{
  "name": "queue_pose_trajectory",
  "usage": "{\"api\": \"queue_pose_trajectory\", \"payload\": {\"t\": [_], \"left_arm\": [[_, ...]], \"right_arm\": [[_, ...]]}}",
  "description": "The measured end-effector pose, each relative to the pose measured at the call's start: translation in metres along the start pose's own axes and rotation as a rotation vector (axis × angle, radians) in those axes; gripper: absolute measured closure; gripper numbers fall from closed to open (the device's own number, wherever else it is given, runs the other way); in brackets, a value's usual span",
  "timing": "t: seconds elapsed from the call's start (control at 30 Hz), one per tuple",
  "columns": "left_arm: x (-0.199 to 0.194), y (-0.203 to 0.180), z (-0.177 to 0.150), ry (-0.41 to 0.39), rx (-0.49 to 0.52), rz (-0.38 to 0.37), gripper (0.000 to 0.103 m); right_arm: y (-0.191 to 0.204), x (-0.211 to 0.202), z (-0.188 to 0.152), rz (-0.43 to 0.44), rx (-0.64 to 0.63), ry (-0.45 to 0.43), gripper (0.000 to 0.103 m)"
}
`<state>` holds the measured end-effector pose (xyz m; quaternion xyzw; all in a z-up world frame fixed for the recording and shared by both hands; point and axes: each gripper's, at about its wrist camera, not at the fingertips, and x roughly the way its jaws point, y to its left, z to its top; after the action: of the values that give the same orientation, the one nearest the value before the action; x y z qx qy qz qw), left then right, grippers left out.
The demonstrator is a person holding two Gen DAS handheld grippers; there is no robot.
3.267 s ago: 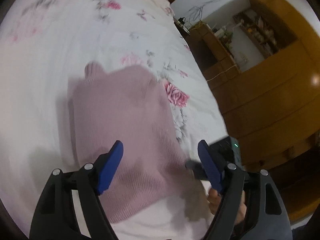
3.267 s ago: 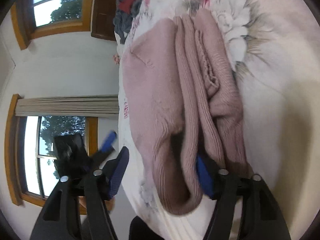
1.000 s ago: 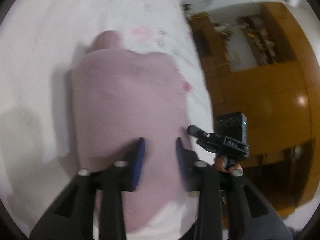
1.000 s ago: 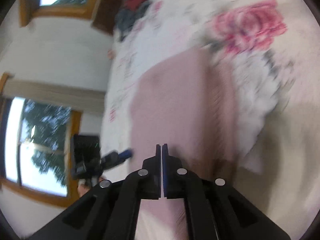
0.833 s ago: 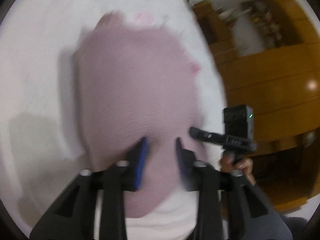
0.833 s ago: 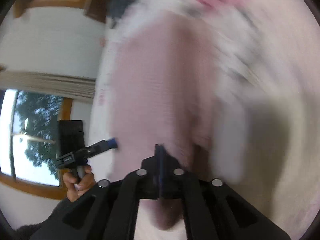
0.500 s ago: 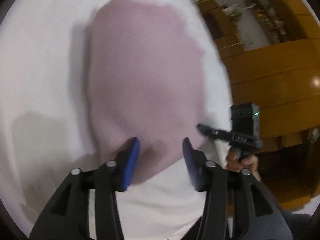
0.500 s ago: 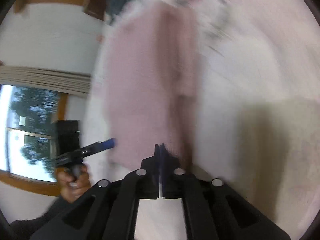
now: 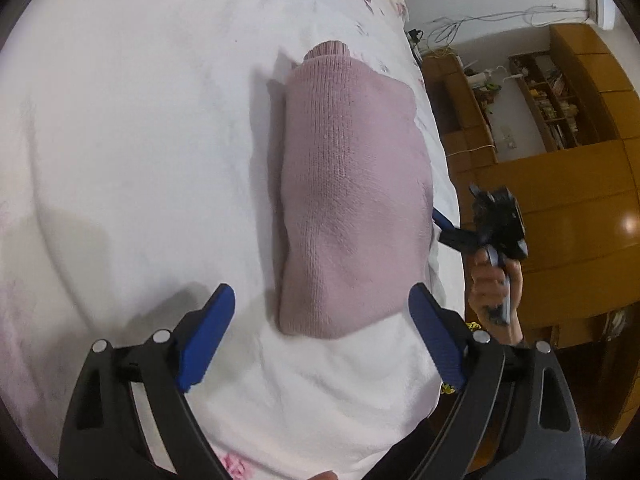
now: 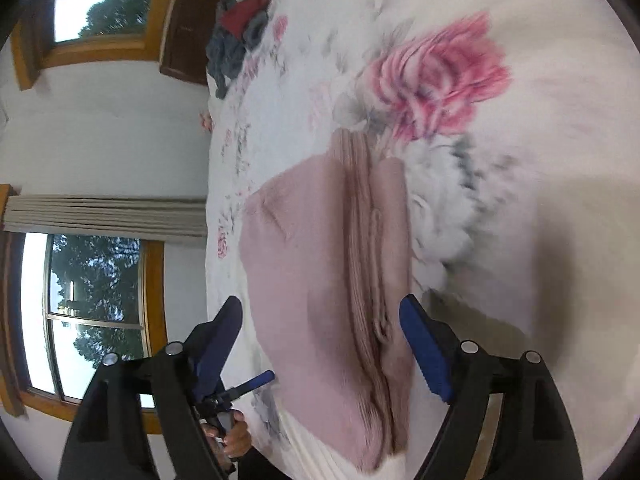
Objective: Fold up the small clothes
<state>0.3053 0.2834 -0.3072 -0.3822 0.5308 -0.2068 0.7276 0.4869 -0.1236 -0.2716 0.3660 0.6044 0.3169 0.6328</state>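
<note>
Bed (image 9: 120, 140) fills most of both views: white floral cover, one big pink rose print (image 10: 436, 76) just past the far end of the garment. It's the work surface, and the sweater sits near the bed's edge, within easy reach of the person.

Wooden wardrobe (image 9: 560, 220) and shelving run along one side of the room, windows (image 10: 92, 312) with a curtain along the other. A dark pile of other clothes (image 10: 240, 36), red and grey-blue, sits well apart at the far end of the bed. My guess: still to be folded.

Pink knit sweater (image 9: 352, 184) lies flat on the cover as a compact folded bundle, ribbed collar or cuff poking out at the far end. The right wrist view shows the stacked folded edges running lengthwise down the bundle (image 10: 372, 280), so the layers are doubled over one another. The fold looks essentially done on this piece.

Left gripper (image 9: 320, 328): jaws spread wide, nothing between them, hovering just short of the near end of the bundle, not touching. Right gripper (image 10: 320, 332): same, jaws apart and empty, straddling the sweater's near end from above. In the left view it shows off the bed's side, held in the person's hand (image 9: 496, 284).

Both tools released, which fits a finished fold left to lie as it is. Likely next: tidy it or go for the pile.
</note>
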Motion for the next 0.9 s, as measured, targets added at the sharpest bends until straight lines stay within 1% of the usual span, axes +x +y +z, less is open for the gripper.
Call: {"api": "queue_pose_trajectory", "payload": {"t": [0.07,0.1,0.17,0.27,0.3,0.4,0.43,0.5,0.53,0.6,0.63,0.67,0.7,0.77,0.83,0.9], "left_arm": [[0.016,0.003,-0.003,0.027,0.007,-0.016,0.015],[0.021,0.002,-0.004,0.038,0.011,-0.020,0.015],[0.034,0.006,0.000,0.062,0.011,-0.037,0.016],[0.050,0.010,0.002,0.081,0.005,-0.089,0.016],[0.055,0.011,0.004,0.084,-0.002,-0.115,0.016],[0.068,0.010,0.007,0.097,-0.022,-0.176,0.016],[0.072,0.008,0.008,0.103,-0.024,-0.193,0.016],[0.082,0.005,0.007,0.122,-0.016,-0.197,0.017],[0.086,0.003,0.008,0.128,-0.015,-0.184,0.021],[0.094,-0.001,0.010,0.141,-0.028,-0.147,0.037],[0.098,-0.003,0.012,0.151,-0.040,-0.115,0.053],[0.100,-0.006,0.013,0.157,-0.047,-0.087,0.058],[0.102,-0.010,0.014,0.156,-0.038,-0.072,0.060],[0.100,-0.018,0.016,0.156,-0.016,-0.037,0.066],[0.095,-0.029,0.018,0.149,0.002,-0.005,0.069],[0.085,-0.041,0.021,0.137,0.026,0.012,0.071]], "right_arm": [[-0.002,0.021,0.006,-0.054,-0.019,0.039,0.021],[-0.002,0.032,0.011,-0.101,-0.033,0.058,0.021],[-0.007,0.041,0.014,-0.147,-0.045,0.081,0.022],[-0.008,0.050,0.018,-0.135,-0.057,0.093,0.022],[-0.010,0.048,0.020,-0.128,-0.060,0.098,0.021],[-0.003,0.063,0.028,-0.107,-0.085,0.115,0.020],[0.000,0.068,0.030,-0.100,-0.093,0.117,0.019],[0.004,0.074,0.030,-0.087,-0.110,0.121,0.018],[0.003,0.074,0.028,-0.087,-0.114,0.121,0.018],[0.004,0.082,0.030,-0.096,-0.115,0.114,0.019],[0.004,0.081,0.030,-0.099,-0.119,0.109,0.027],[0.007,0.082,0.029,-0.102,-0.130,0.101,0.035],[0.010,0.081,0.026,-0.089,-0.135,0.097,0.048],[0.018,0.078,0.023,-0.094,-0.152,0.073,0.052],[0.029,0.074,0.019,-0.091,-0.160,0.047,0.055],[0.043,0.068,0.013,-0.087,-0.172,0.021,0.056]]}}
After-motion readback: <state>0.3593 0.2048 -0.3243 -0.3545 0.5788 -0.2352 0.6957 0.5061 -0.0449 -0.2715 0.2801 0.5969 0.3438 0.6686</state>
